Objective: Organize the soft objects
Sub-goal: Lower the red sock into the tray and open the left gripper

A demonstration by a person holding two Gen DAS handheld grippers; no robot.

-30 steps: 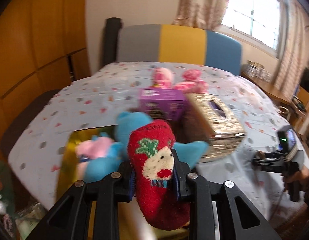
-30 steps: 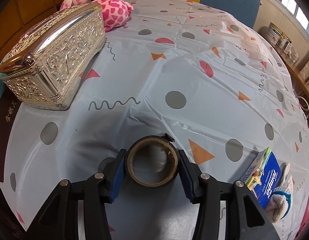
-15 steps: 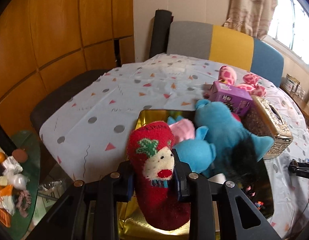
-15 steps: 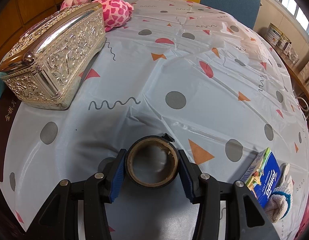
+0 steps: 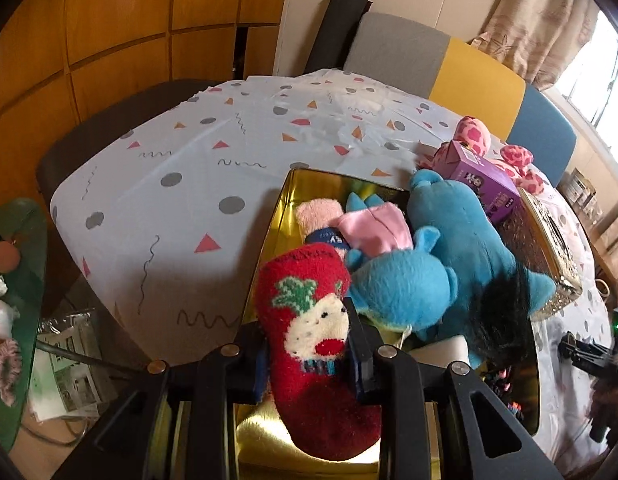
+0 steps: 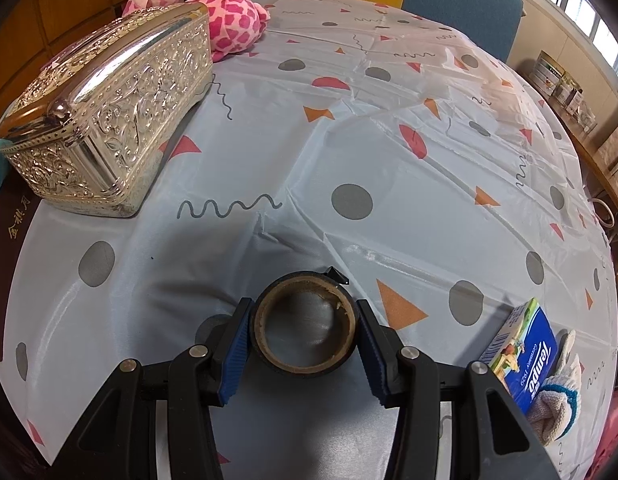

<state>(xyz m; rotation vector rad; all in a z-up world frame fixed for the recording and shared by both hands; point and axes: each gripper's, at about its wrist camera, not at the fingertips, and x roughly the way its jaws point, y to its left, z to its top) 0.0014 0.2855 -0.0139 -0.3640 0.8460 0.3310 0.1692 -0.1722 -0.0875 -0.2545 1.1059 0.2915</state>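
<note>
We see first the table (image 5: 237,140), covered by a pale cloth with dots and triangles. On it, near our left side, stands the gold box (image 5: 277,216), open on top, and it already holds the big blue plush (image 5: 461,248), a smaller blue plush (image 5: 401,284) and a pink soft piece (image 5: 373,228).

The left gripper (image 5: 309,344) is clamped narrow on the red sock (image 5: 309,336). The sock hangs over the near, empty corner of the gold box, so the box lies directly under and ahead of the fingers. The long axis of the sock runs along the gripper, with the cuff forward toward the plush toys and the toe back toward us. We judge that the coming move is only to lower and release it, and the left hand is clearly the nearer one.

The sock is fluffy, red, with a white face, a red nose and a green leaf pattern.

The right gripper (image 6: 305,336) is well apart from the box. Its pads stand against a dark tape roll (image 6: 305,336) that lies flat on the cloth.
</note>
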